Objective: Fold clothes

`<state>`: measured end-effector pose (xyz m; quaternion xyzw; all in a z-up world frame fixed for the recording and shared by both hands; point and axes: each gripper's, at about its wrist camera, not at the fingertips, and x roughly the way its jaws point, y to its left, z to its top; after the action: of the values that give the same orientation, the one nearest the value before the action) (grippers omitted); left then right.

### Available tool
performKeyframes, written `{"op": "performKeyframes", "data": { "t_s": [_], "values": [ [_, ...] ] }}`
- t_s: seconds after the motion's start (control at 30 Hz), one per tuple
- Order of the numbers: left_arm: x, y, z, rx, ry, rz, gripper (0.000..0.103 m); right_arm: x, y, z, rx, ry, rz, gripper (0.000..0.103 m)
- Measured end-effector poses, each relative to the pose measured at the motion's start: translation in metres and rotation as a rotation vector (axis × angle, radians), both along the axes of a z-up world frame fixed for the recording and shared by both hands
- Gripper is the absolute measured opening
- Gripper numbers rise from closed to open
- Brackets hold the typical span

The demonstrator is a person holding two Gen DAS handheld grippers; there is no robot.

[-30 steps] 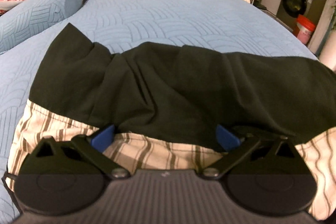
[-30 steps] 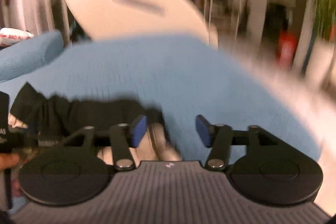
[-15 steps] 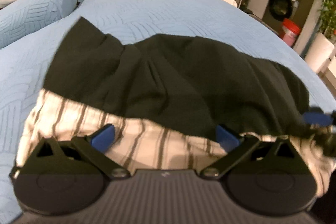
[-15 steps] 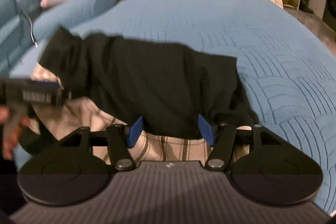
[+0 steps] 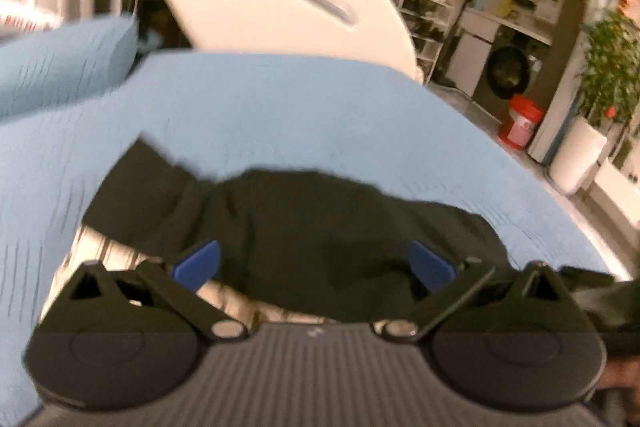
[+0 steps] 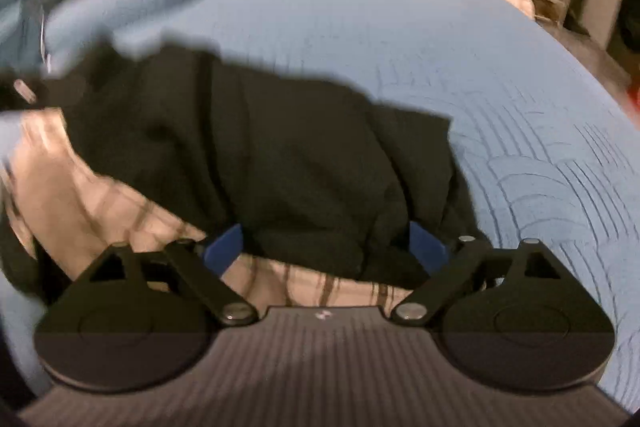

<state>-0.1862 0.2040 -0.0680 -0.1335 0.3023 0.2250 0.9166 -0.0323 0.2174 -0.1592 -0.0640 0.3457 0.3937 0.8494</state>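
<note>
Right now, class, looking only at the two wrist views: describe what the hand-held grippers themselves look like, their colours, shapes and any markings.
Both the left gripper and the right gripper look alike: a ribbed grey body with a tiny pale logo, two round black discs at its sides, black link arms on silver pivot screws, black triangular cut-out brackets, and blue pads on the jaws. No cables or sleeves show clearly.

A black garment (image 5: 304,219) lies crumpled on the bed (image 5: 280,99), spread wide near its near edge. It covers part of a cream cloth with dark stripes (image 6: 120,211), which shows from under its near side.
</note>
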Motion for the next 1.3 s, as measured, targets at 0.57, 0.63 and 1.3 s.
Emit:
{"op": "performKeyframes", "data": {
  "t_s": [0.57, 0.63, 1.3],
  "values": [
    [-0.033, 0.043, -0.056, -0.106, 0.063, 0.104, 0.103, -0.009, -0.008, -0.006, -0.119, 0.028, 0.052, 0.103],
    [-0.032, 0.036, -0.059, -0.047, 0.074, 0.091, 0.103, -0.019, 0.0, -0.031, -0.229, 0.004, 0.092, 0.103],
    [-0.054, 0.035, -0.05, -0.111, -0.038, 0.11, 0.103, 0.081, -0.151, -0.023, 0.113, 0.467, -0.58, 0.103]
  ]
}}
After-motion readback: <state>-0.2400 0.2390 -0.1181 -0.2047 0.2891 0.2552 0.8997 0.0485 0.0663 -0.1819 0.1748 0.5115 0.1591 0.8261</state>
